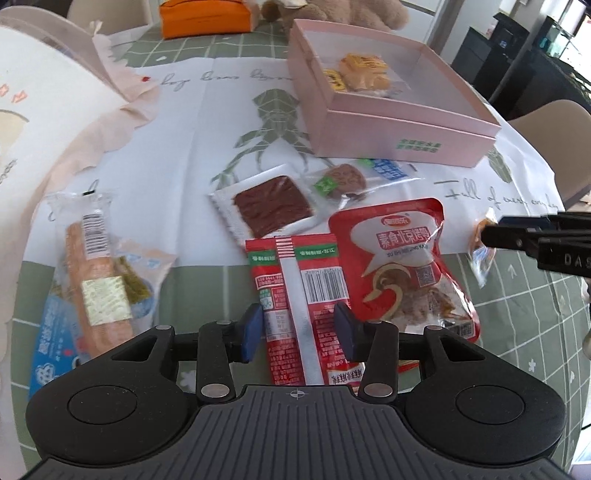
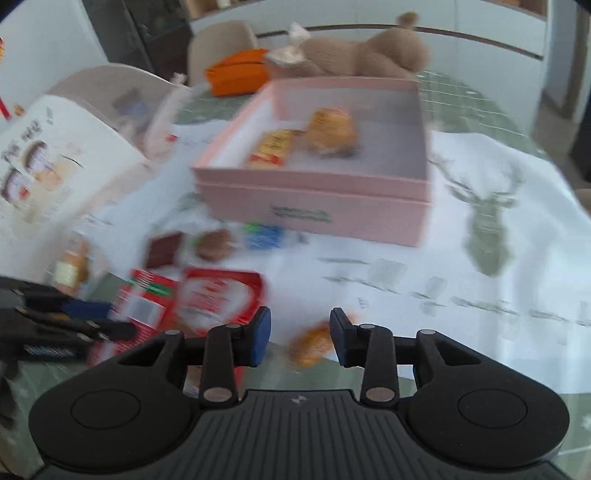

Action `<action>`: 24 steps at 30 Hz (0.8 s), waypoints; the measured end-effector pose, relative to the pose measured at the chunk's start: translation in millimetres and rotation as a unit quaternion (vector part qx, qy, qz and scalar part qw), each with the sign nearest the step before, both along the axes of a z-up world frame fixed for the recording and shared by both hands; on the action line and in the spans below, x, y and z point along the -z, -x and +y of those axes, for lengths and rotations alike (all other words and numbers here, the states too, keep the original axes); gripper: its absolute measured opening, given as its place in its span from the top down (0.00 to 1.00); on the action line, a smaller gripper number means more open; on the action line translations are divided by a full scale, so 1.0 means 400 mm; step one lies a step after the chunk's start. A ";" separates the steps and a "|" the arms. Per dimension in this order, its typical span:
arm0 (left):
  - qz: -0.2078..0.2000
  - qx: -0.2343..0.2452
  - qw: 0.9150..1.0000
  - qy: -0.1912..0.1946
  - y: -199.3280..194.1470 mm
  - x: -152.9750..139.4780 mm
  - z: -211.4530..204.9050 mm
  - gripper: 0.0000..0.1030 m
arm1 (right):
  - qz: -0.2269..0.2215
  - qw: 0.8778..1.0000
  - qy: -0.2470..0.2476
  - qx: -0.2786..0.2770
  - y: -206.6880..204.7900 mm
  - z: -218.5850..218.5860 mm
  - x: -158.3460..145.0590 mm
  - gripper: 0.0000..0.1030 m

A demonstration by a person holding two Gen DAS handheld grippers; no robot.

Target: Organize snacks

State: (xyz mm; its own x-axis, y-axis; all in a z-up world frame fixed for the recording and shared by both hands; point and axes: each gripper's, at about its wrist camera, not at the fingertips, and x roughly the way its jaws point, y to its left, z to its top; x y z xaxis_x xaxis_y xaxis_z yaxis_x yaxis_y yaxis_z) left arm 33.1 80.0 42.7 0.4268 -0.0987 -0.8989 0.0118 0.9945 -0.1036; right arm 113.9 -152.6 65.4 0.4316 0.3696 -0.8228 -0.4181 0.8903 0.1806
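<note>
An open pink box point(image 1: 399, 110) point(image 2: 314, 206) holds yellow-orange wrapped snacks point(image 1: 364, 72) point(image 2: 330, 131). My left gripper point(image 1: 299, 332) is open over a red snack packet with a barcode point(image 1: 295, 280); its pads do not press it. Beside it lie a red duck-print pouch point(image 1: 402, 258), a dark brown square snack point(image 1: 273, 206) and a round brown snack point(image 1: 341, 181). My right gripper point(image 2: 300, 338) is open just above a small orange wrapped snack point(image 2: 310, 343) on the table. That snack also shows in the left wrist view point(image 1: 482, 243), by the right gripper's fingers.
A long sausage-like snack point(image 1: 92, 273) lies on a blue packet at the left. A white printed bag point(image 2: 44, 166) stands at the left. An orange pouch point(image 1: 205, 16) and a brown plush toy point(image 2: 362, 51) sit behind the box. Chairs stand around the table.
</note>
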 end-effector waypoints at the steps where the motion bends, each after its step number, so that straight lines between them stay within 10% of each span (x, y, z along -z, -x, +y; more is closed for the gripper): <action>1: 0.000 0.004 1.000 0.002 -0.002 0.001 -0.010 0.54 | 0.001 1.000 0.004 0.003 0.006 -0.014 0.003 0.66; 13: -0.001 0.074 0.997 0.019 0.014 0.014 -0.142 0.55 | -0.006 0.998 -0.006 0.059 0.014 -0.047 -0.007 0.47; 24: 0.008 0.039 0.999 0.013 0.014 0.003 -0.081 0.58 | -0.003 0.994 -0.053 0.095 -0.151 0.184 0.055 0.44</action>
